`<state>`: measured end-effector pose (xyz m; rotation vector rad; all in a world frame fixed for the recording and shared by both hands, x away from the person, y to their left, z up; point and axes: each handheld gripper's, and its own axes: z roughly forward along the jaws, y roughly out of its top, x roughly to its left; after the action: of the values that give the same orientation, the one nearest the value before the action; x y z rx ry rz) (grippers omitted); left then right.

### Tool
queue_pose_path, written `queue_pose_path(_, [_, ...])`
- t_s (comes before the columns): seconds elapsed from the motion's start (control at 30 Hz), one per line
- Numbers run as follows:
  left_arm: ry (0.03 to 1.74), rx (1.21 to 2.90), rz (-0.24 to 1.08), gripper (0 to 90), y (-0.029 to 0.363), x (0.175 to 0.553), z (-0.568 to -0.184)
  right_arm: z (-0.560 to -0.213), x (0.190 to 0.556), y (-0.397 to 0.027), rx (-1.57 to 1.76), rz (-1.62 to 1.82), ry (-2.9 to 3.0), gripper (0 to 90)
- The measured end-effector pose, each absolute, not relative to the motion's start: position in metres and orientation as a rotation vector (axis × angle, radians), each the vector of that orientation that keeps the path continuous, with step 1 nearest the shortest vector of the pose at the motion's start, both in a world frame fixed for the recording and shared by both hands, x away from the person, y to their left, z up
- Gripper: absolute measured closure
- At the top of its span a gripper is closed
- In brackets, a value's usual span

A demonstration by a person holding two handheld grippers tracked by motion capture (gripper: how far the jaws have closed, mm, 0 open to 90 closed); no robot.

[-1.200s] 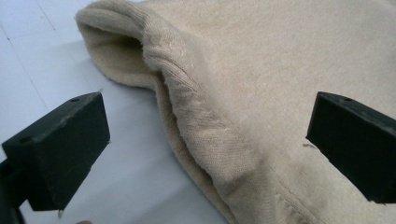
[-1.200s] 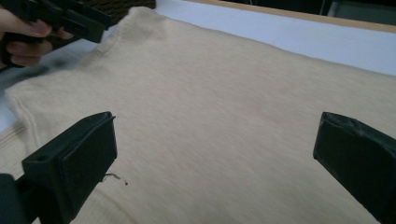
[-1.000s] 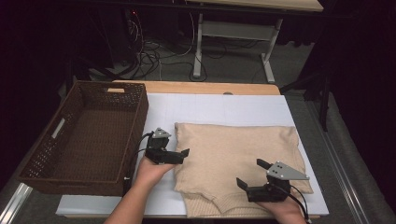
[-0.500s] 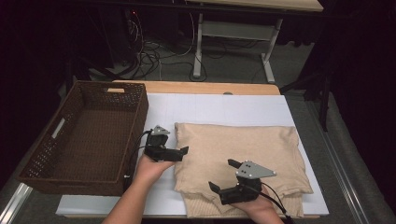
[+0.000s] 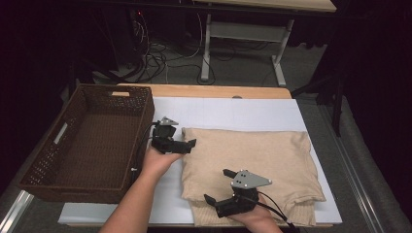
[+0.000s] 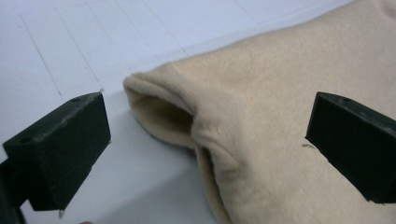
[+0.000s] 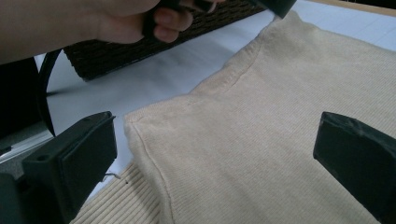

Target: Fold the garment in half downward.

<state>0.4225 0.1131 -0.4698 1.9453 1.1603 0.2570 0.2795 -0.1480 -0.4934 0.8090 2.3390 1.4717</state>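
A folded beige sweater point(image 5: 248, 155) lies on the white sheet point(image 5: 233, 112) covering the table. My left gripper point(image 5: 186, 141) hovers at the sweater's far left corner, open. In the left gripper view that rounded folded corner point(image 6: 187, 93) sits between the spread jaws of the left gripper point(image 6: 205, 130). My right gripper point(image 5: 217, 186) is over the sweater's front left part, pointing left, open. In the right gripper view the right gripper point(image 7: 215, 154) straddles the sweater's front corner point(image 7: 224, 140), with the ribbed hem point(image 7: 121, 205) just below it. Neither holds any cloth.
A deep brown wicker basket point(image 5: 116, 90) stands at the table's left, close to the left hand point(image 7: 116, 18). Bare white sheet lies beyond and to the right of the sweater. Behind the table are desk legs point(image 5: 206, 43) and floor cables.
My right gripper has slid left along the sweater's front edge, from the front right corner to the front left part. The left gripper has stayed at the far left corner.
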Motion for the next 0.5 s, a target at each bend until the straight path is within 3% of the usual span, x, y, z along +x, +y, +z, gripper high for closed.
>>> queue_pose_path(0.5, [1.263,1.978,0.262,7.1,0.109,0.470,-0.499,-0.494,0.278,-0.151,0.805,1.473,2.340,0.0])
